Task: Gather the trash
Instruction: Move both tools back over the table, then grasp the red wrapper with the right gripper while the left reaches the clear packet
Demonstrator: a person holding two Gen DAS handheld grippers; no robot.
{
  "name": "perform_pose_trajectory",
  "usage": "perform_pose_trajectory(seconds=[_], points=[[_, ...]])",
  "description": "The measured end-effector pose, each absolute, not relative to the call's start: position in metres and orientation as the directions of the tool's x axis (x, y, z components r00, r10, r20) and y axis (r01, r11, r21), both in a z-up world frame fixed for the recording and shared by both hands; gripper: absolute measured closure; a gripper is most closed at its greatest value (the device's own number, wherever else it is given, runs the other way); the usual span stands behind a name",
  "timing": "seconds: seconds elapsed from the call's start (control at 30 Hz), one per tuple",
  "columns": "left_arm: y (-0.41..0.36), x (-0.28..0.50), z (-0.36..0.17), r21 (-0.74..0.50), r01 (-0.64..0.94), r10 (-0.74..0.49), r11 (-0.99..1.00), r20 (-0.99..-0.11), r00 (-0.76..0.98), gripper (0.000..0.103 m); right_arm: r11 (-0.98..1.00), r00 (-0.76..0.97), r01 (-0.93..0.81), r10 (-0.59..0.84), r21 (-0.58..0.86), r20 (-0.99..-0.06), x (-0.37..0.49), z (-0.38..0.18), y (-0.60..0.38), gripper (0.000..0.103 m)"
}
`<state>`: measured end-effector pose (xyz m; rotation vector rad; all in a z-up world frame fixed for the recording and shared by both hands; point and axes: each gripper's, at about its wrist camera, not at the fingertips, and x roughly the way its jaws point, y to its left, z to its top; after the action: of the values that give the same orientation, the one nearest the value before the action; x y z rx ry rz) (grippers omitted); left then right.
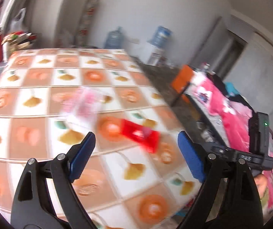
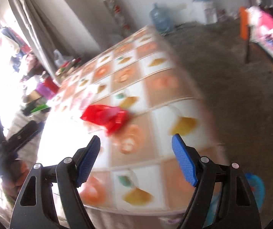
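Note:
A crumpled red plastic wrapper (image 1: 140,136) (image 2: 106,116) lies on the table's orange-and-white checked cloth (image 1: 41,87) (image 2: 155,99). Just beyond it rests a pale pink see-through wrapper (image 1: 86,103) (image 2: 86,97), blurred. My left gripper (image 1: 136,138) hovers above the cloth, short of the red wrapper, open with nothing between its blue pads (image 1: 83,152). My right gripper (image 2: 136,142) hangs over the near part of the table, jaws wide apart and empty, the red wrapper ahead of them. Both views are smeared by motion.
Bottles and boxes (image 1: 16,40) crowd the table's far corner by a grey curtain (image 2: 33,30). Blue water jugs (image 1: 114,38) (image 2: 160,18) stand on the concrete floor (image 2: 232,95). An orange chair (image 1: 182,78) and pink bedding (image 1: 218,99) lie right. Something blue (image 2: 255,189) sits below the table edge.

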<state>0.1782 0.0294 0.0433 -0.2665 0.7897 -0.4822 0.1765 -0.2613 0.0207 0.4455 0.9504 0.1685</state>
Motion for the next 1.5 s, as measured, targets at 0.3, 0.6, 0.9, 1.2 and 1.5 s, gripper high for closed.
perform_pose_trajectory(seconds=[0.3,0.6,0.9,1.2,1.5], points=[[0.077,0.248,-0.012,-0.344,0.136,-0.355,0.929,-0.724,0.592,0.02,0.867,0.494,0.096,0.384,0.488,-0.78,0.227,-0.013,-0.231,0.028],[0.057,0.295,-0.039,-0.16,0.106,-0.191,0.981,-0.773,0.605,0.04,0.896,0.463,0.092,0.348,0.435,-0.815,0.256,-0.04,-0.207,0.047],[0.04,0.292,-0.047,-0.03,0.112,-0.093,0.993,-0.789,0.607,0.051,0.948,0.473,0.04,0.261,0.316,-0.841,0.268,-0.041,-0.183,0.064],[0.033,0.285,-0.045,0.031,0.122,-0.052,0.992,-0.782,0.621,0.06,0.96,0.479,0.033,0.23,0.279,-0.847,0.268,-0.043,-0.182,0.085],[0.027,0.282,-0.045,0.043,0.144,-0.057,0.989,-0.782,0.621,0.076,0.968,0.484,0.015,0.214,0.252,-0.849,0.268,-0.043,-0.18,0.09]])
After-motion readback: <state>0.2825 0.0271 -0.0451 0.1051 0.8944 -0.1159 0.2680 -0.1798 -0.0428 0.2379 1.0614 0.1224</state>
